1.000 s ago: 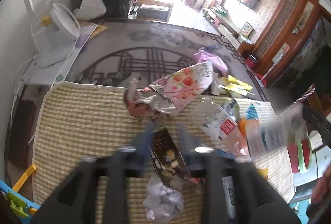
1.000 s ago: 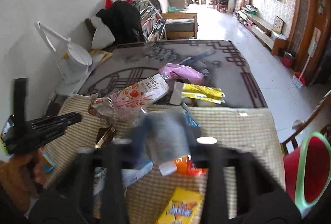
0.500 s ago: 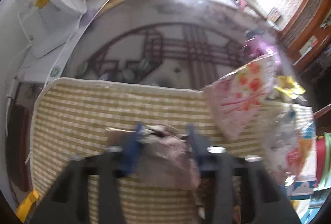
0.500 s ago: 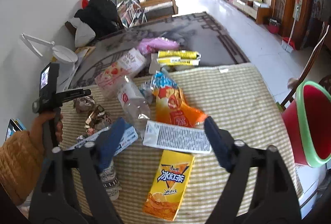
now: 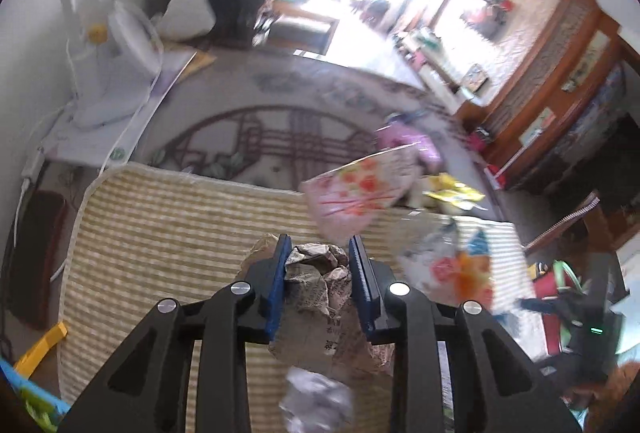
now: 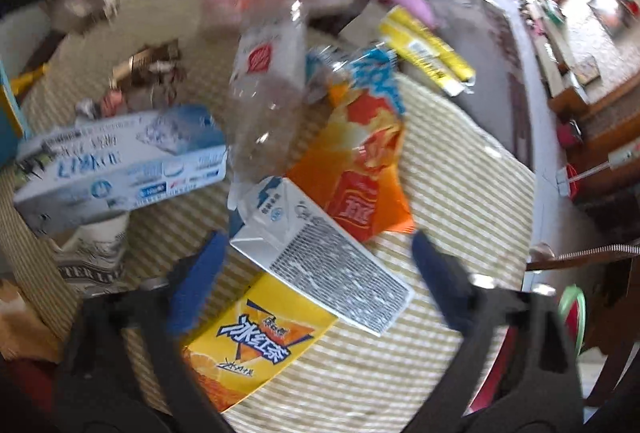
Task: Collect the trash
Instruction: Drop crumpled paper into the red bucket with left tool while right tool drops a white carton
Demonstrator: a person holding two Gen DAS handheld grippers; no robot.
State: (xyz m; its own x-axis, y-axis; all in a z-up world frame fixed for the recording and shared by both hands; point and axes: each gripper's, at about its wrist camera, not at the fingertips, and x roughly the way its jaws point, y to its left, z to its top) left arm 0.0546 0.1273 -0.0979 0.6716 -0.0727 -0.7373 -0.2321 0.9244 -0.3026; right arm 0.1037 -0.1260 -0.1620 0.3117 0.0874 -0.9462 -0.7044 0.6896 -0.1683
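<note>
The crumpled wrapper point(image 5: 320, 273) sits between the blue pads of the left gripper point(image 5: 318, 275), over the striped mat point(image 5: 168, 233); the jaws are narrow and closing, and the pads press its sides, so I read it as held. The paper bulges out below the pads, which suggests a soft grip on a springy ball: a quick swing could let it slide out or shed a scrap. Under it lies a white paper wad point(image 5: 316, 399), loose on the mat. On the other side, the right gripper point(image 6: 316, 269) points steeply down at a white carton point(image 6: 320, 253), its jaws at a middling width and closing, with the carton between them but the pads not yet on it. The carton lies slantwise across a yellow tea carton point(image 6: 256, 345) and against an orange bag point(image 6: 360, 161); closing askew could pinch a corner and spin it, or drag the yellow one along. Nearby are a clear bottle point(image 6: 268, 89) and a blue-white box point(image 6: 120, 161). The red bin point(image 5: 556, 285) with its green rim stands off the mat's far edge by the right hand, so each carry crosses the clutter, and a low pass may knock pieces to the floor
</note>
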